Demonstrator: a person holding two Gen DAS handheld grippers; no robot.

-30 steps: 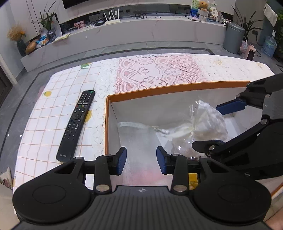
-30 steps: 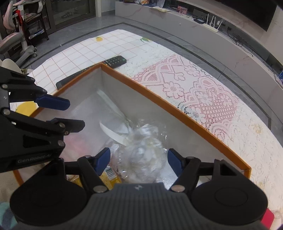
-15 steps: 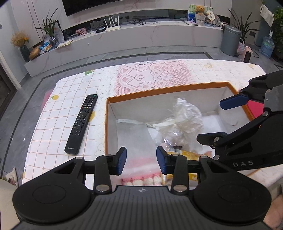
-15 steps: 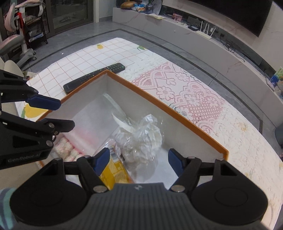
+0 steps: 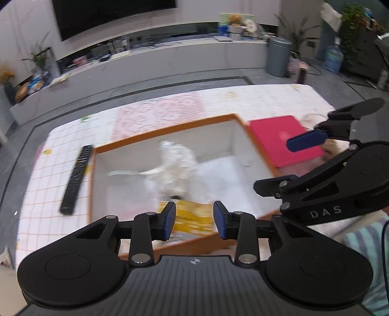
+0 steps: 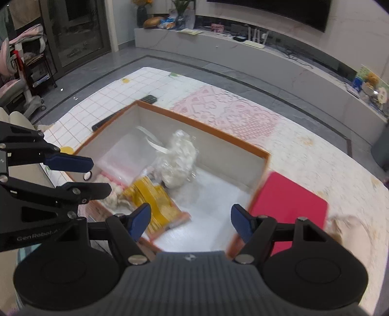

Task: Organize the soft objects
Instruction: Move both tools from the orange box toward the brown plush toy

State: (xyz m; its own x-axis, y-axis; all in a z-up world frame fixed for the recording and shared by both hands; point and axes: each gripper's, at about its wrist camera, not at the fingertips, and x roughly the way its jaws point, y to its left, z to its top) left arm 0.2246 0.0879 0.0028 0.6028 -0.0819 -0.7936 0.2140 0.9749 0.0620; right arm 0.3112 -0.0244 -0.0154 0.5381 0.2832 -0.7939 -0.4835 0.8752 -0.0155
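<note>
Living room first: big TV (image 5: 114,17) on the wall, long white console under it, low table (image 6: 304,155) with a grid-and-lace cloth in the middle. On the table sits the orange-rimmed box (image 6: 201,126), and that's where the soft stuff is: a crinkly white bag (image 6: 180,158) roughly mid-box, a yellow packet (image 6: 155,201) against the near wall, and a fluffy white thing (image 6: 110,197) in the near-left corner.

What changed: compared with a second ago both grippers have pulled up and back out of the box, so now you see the whole box plus a red pad (image 5: 284,138) lying just beside its right side. The bag stayed put inside. My read is the drop-off is done and the hands are heading for whatever's next (maybe that pale fuzzy lump beyond the red pad, too blurry to call).

Left gripper (image 5: 194,220): jaws fairly narrow, just closed in a touch, nothing between them. Right gripper (image 6: 190,223): wide apart, also empty.

Remote (image 5: 76,179) lies left of the box, not part of the job.

Readable writing: "DAS" on the right gripper's body in the left view, "GenRobot" on the left gripper's body in the right view. The remote's logo is too smeared now.
</note>
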